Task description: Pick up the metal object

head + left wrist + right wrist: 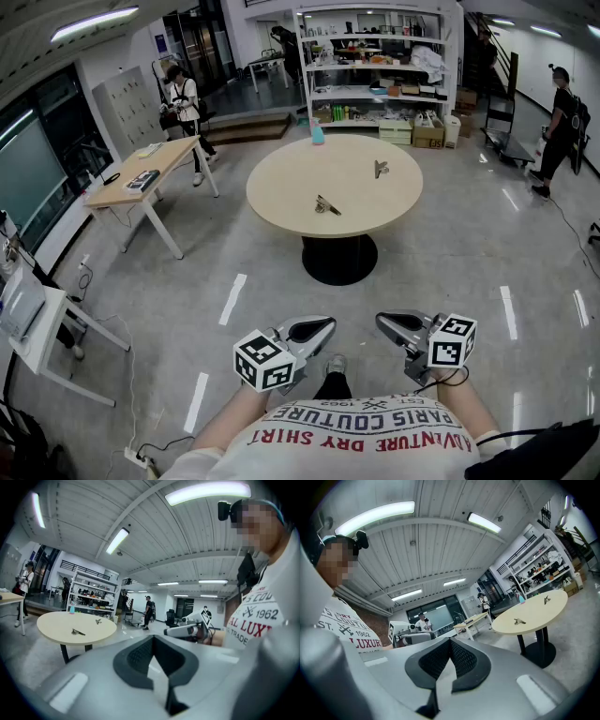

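- The shelf rack (301, 75) by the far wall holds boxes and mixed goods, too small to name.
- The round, pale counter (281, 192) on a black pedestal carries the small metal object (327, 205), a second metal piece (380, 169) and a blue bottle (318, 133).
- The left tool (323, 327) and right tool (386, 322) are smooth grey with dark ribbed pads. Both are closed on nothing, well apart from the counter.

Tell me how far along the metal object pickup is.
Done: nothing; the small grey metal object and a second metal piece lie on the round beige table. In hand: nothing; the left hand-held gripper and right hand-held gripper are shut, empty, short of the table. Left: approach, open, grasp, lift.
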### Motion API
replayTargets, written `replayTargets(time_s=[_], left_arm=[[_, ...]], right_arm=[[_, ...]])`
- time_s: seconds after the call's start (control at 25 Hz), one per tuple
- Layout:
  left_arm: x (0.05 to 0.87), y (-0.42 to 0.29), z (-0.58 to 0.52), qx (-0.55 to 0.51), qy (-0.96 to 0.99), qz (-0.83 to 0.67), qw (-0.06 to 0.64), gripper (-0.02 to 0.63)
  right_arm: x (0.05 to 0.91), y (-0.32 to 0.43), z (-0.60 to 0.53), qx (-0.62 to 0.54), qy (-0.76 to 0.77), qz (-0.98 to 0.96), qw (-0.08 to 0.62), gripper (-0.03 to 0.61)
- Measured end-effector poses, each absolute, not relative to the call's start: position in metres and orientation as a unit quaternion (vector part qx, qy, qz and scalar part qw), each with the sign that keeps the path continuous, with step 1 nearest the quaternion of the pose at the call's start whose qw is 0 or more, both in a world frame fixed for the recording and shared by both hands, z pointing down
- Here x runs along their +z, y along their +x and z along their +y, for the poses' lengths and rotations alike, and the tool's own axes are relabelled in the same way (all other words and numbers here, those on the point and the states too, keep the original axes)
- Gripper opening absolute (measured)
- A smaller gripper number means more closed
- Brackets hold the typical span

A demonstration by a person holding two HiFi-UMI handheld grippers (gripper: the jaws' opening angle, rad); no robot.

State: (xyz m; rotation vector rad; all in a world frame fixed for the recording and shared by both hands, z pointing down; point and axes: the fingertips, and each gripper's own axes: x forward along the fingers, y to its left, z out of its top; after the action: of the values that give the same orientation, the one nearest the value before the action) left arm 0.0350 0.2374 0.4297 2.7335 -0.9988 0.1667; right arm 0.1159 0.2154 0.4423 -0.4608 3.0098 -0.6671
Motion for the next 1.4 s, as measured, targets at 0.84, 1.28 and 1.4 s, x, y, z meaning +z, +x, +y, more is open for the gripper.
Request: replayTargets(time_s=[0.84, 1.28, 1.4], left_arm=[[0.434, -0.098, -0.219, 0.074, 0.933, -0.329, 0.124, 0.002], [0.460, -0.106, -0.313, 0.090, 0.926, -0.336, 0.148, 0.003], [0.470, -0.111, -0.332, 0.095, 0.921, -0.351, 0.138, 0.003]], right_arm=[[0.429, -0.014, -0.216, -0.212, -0.175, 0.962, -0.003, 0.002], [0.455, -0.017, -0.304, -0.259, -0.184, 0.948, -0.008, 0.002], [0.464, -0.013, -0.313, -0.270, -0.191, 0.944, -0.010, 0.002]])
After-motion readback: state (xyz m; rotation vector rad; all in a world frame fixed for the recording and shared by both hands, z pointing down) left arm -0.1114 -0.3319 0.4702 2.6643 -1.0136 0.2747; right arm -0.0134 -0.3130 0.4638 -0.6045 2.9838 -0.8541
